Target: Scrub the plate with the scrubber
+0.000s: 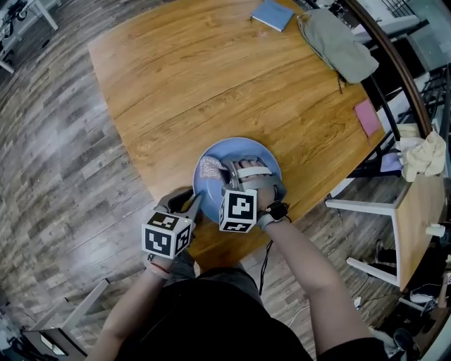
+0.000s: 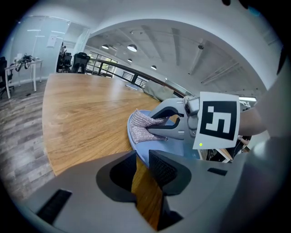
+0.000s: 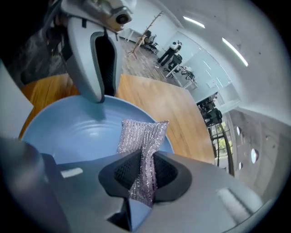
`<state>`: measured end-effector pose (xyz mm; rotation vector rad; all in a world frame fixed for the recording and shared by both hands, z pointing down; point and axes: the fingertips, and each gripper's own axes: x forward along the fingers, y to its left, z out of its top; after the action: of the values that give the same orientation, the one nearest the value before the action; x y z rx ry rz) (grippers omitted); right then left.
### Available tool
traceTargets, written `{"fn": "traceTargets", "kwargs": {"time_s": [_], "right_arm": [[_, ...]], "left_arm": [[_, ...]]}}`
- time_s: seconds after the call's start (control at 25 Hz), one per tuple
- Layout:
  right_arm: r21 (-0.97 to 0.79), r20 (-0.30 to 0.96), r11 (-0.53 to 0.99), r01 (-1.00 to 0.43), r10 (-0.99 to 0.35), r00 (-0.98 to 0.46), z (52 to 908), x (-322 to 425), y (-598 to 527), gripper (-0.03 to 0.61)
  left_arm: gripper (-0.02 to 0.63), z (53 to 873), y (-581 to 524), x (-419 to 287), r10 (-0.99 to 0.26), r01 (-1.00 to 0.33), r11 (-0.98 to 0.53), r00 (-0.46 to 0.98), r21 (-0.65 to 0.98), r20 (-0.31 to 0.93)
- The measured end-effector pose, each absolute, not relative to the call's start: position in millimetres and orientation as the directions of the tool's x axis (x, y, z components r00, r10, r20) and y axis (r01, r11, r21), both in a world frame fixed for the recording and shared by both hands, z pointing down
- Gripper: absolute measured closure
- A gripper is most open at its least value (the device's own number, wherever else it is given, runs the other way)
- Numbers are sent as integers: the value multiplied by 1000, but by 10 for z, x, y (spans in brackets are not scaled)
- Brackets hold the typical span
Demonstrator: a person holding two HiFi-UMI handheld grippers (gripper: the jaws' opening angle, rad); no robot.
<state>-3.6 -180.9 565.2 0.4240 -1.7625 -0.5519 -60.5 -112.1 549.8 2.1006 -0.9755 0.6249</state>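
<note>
The scrubber, a silvery mesh pad, is pinched between the jaws of the right gripper. The jaws close on its lower end and hide that part. Its free upper end fans out over the blue plate.

In the head view the scrubber lies on the plate's left half. The right gripper and the hand holding it cover much of the plate's near right side.

The plate sits on a wooden table, close to its near edge. The left gripper is at the plate's near left rim. Its jaws stand a narrow gap apart with the rim right at their tips, and whether they touch it is hard to make out.

Well apart, at the table's far side, lie a blue book and a grey bag.
</note>
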Motion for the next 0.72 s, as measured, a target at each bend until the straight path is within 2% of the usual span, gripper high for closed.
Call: {"fn": "traceTargets", "kwargs": {"time_s": [0.12, 0.24, 0.52, 0.72], "right_arm": [[650, 751, 749, 128, -605, -265, 5597, -39, -1910, 520], [687, 723, 702, 185, -635, -273, 5582, 5, -2012, 520], [731, 683, 641, 235, -694, -230, 5570, 337, -2305, 520], [741, 671, 638, 211, -715, -197, 5579, 566, -2368, 521]], "left_arm": [[537, 5495, -1126, -612, -443, -796, -450, 592, 404, 673], [537, 5498, -1125, -622, -445, -798, -450, 589, 401, 675], [537, 5489, -1131, -600, -446, -799, -454, 587, 394, 676], [537, 5507, -1127, -606, -446, -799, -454, 587, 394, 676]]}}
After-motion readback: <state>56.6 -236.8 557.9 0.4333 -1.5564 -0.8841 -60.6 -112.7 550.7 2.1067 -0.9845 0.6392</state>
